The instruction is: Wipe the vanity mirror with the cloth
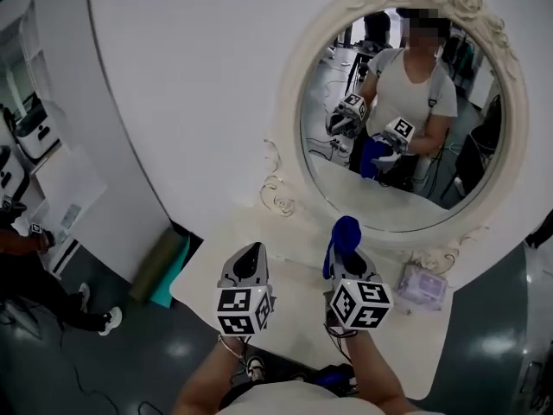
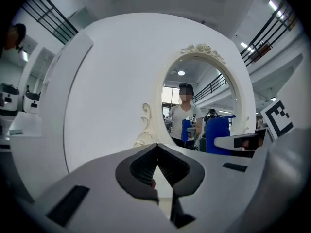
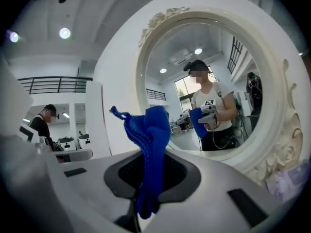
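Observation:
An oval vanity mirror [image 1: 406,119] in an ornate white frame stands at the back of a white table [image 1: 294,309]. My right gripper [image 1: 346,247] is shut on a blue cloth [image 1: 343,236] that sticks up past the jaws; it hovers just in front of the mirror's lower rim. In the right gripper view the blue cloth [image 3: 148,152] is bunched between the jaws, with the mirror [image 3: 209,86] close ahead. My left gripper [image 1: 249,262] hangs beside it to the left, shut and empty. The left gripper [image 2: 156,181] faces the mirror [image 2: 199,106] from farther back.
A small clear box with a purple tint [image 1: 422,285] sits on the table by the mirror's right foot. A curved white wall panel [image 1: 190,85] rises behind the table. A teal and olive object [image 1: 162,268] leans on the floor at the table's left.

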